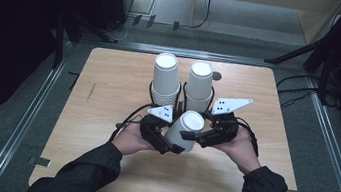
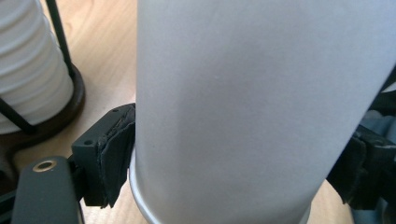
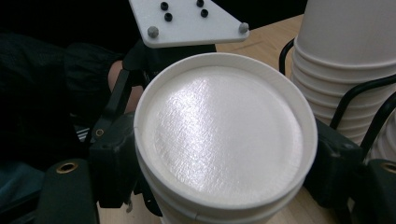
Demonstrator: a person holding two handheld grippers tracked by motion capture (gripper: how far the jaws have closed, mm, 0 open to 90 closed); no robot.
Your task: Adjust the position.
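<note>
A white paper cup is held bottom-up and tilted above the table's front middle, between my two grippers. My left gripper grips it low, near the rim. In the left gripper view, its pads press both sides of the cup wall. My right gripper comes from the right, higher up. In the right gripper view the cup's round base faces the camera, and the right gripper is shut on it with black pads on both sides. A seam below the base hints at a nested cup.
Two stacks of inverted white cups stand in black wire holders just behind the grippers, close to the held cup. The wooden table has free surface left and right. Beyond it are grey floor, metal rails and stand legs.
</note>
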